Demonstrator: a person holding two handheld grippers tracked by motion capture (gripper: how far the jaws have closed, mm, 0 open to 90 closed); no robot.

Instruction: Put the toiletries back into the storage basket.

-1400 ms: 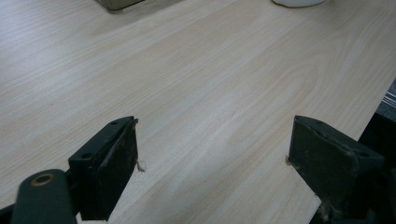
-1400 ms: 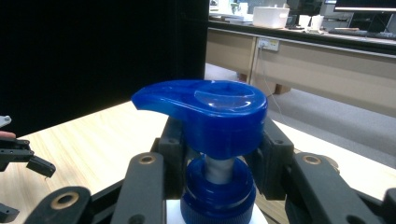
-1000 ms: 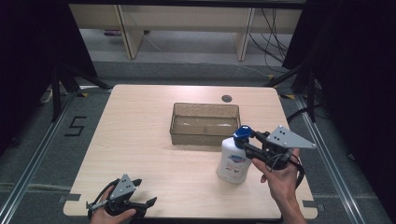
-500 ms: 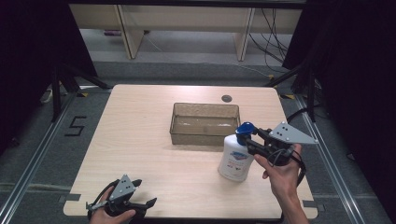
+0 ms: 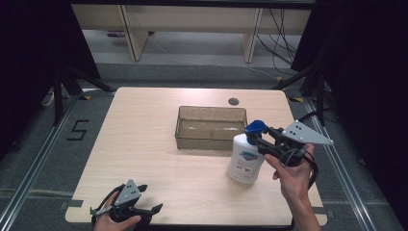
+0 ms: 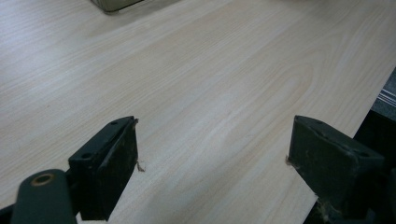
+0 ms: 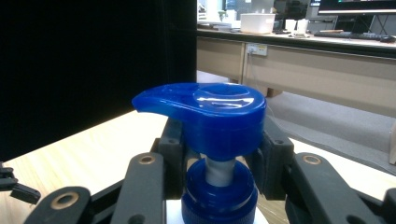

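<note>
A white pump bottle point(image 5: 245, 161) with a blue pump head point(image 5: 255, 127) stands at the table's right, just in front of the clear bin. My right gripper point(image 5: 258, 138) is shut on the bottle's neck below the pump head; in the right gripper view the blue pump head point(image 7: 210, 109) sits above the closed right gripper point(image 7: 219, 161). The bottle leans a little, and I cannot tell whether its base touches the table. My left gripper point(image 5: 151, 197) rests at the table's front left edge. The left gripper point(image 6: 212, 154) is open over bare wood.
A clear rectangular bin point(image 5: 211, 111) stands mid-table, a little behind the bottle; its corner point(image 6: 112, 3) shows at the top of the left gripper view. The light wooden table point(image 5: 144, 125) has a round grommet point(image 5: 234, 101) near its far edge. Desks stand beyond.
My right gripper and the bottle have shifted slightly right and up. The left gripper has not moved.
</note>
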